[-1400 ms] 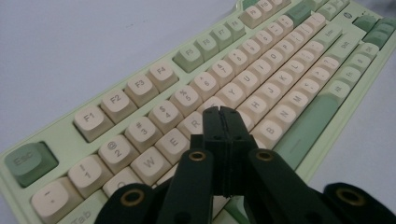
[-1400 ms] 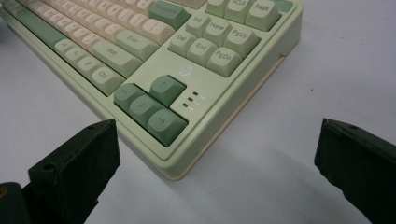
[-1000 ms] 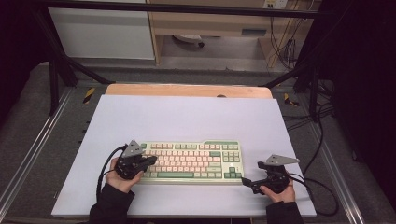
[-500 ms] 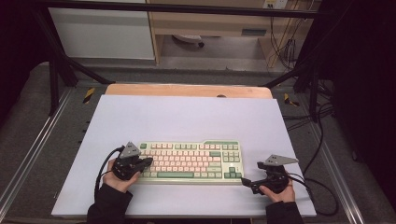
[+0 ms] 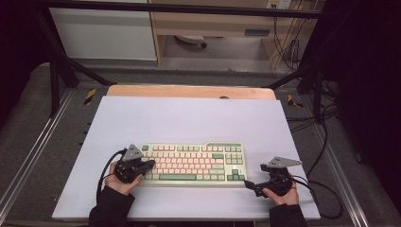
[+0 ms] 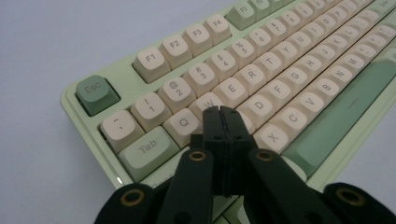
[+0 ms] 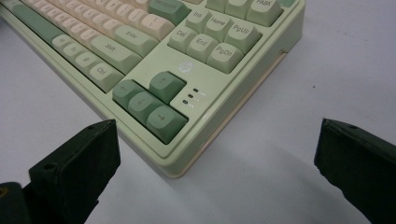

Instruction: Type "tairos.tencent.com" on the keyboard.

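My left claw (image 6: 223, 112) was clenched with nothing between its jaws, its tip poised over the keyboard (image 5: 191, 163) just past the Q (image 6: 183, 123) and W keys, near the A row. My right claw (image 7: 215, 163) was released, jaws wide apart, and the keyboard's lower right corner with the arrow keys (image 7: 149, 105) lay just ahead of it on the desk (image 5: 189, 118).
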A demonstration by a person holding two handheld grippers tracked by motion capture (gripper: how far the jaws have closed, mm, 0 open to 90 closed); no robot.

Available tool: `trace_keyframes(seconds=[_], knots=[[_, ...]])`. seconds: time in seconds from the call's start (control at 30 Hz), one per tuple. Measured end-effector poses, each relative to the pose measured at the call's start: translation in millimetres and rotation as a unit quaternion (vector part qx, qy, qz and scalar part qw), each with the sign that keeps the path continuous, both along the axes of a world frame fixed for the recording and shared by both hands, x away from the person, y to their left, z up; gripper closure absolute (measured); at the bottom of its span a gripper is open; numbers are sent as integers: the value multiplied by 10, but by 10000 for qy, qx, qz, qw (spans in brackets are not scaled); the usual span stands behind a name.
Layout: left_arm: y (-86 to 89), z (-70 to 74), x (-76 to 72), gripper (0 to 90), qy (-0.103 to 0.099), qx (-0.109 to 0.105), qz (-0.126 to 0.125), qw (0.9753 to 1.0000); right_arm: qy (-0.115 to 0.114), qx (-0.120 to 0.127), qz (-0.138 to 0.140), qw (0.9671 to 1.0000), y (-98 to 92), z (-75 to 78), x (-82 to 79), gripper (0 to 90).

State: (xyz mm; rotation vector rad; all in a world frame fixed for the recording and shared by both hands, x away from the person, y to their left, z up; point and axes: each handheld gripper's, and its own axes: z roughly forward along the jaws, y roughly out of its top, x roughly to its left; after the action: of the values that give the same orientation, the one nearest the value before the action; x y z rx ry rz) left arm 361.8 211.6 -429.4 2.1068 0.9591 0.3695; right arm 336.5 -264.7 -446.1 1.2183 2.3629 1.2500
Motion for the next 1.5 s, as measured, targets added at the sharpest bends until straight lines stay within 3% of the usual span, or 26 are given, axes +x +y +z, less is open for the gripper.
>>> trace_keyframes(seconds=[0.3,0.63,0.77,1.03,1.5], knots=[[29,77,-42,900,-81,-148,-31,9999,-50,30,7,10000,-2,35,-14,33],[71,104,-91,900,-124,-271,-51,9995,-311,57,183,9993,122,191,-55,131],[82,102,-95,900,-117,-298,-32,9995,-385,70,280,9988,226,264,-64,202],[75,104,-103,900,-127,-302,-61,9994,-311,210,379,9986,489,355,-17,362],[81,100,-102,900,-119,-318,-57,9994,-293,137,456,9984,855,413,76,535]])
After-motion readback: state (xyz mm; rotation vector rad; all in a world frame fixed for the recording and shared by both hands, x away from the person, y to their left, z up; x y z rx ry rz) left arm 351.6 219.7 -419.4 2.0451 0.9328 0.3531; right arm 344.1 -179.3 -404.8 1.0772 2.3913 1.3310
